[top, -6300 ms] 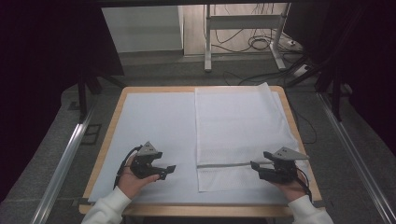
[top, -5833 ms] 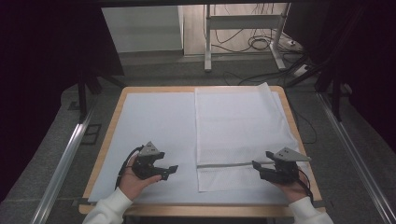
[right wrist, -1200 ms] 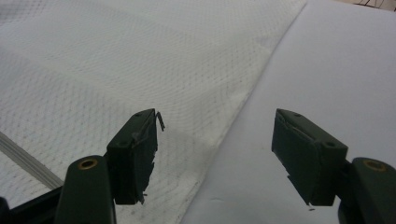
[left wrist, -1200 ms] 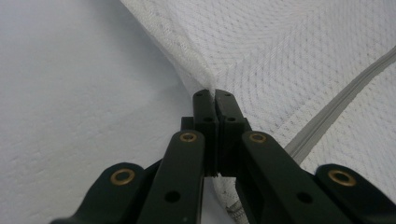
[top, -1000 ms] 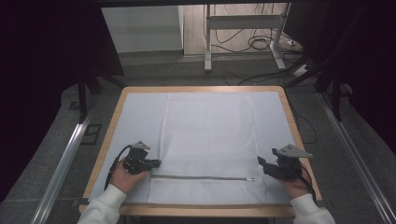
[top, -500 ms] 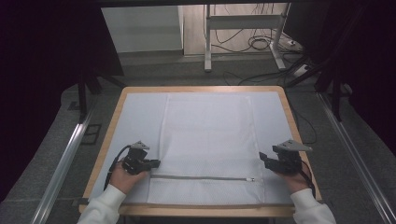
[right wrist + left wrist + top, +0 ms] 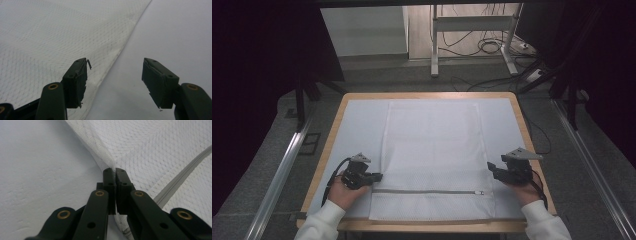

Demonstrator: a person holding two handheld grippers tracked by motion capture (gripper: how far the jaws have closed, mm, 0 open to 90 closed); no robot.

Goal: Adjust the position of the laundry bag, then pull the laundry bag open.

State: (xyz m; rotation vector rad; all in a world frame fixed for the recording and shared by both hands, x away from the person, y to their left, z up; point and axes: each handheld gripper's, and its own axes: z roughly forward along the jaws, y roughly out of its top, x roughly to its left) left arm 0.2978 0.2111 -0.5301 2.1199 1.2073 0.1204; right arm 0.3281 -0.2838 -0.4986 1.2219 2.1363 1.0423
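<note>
A white mesh laundry bag point(image 7: 434, 150) lies flat across the middle of the table, its grey zipper point(image 7: 427, 191) running along the near end. My left gripper point(image 7: 378, 176) is shut on the bag's left edge just above the zipper; in the left gripper view the mesh bag point(image 7: 155, 150) is pinched up between the closed jaws of the left gripper point(image 7: 115, 173), with the zipper point(image 7: 180, 182) at the right. My right gripper point(image 7: 492, 170) stands open beside the bag's right edge. In the right gripper view the right gripper point(image 7: 115, 72) straddles the edge of the bag point(image 7: 50, 37), holding nothing.
A pale sheet point(image 7: 357, 130) covers the wooden table point(image 7: 532, 150). Beyond the far edge stand a metal frame point(image 7: 472, 30) and floor cables point(image 7: 492, 47). Metal rails point(image 7: 282, 170) run along both sides of the table.
The folded bag has been spread open to the left across the table. In the last second my right gripper let go of the right edge and drew slightly right; the left stayed.
</note>
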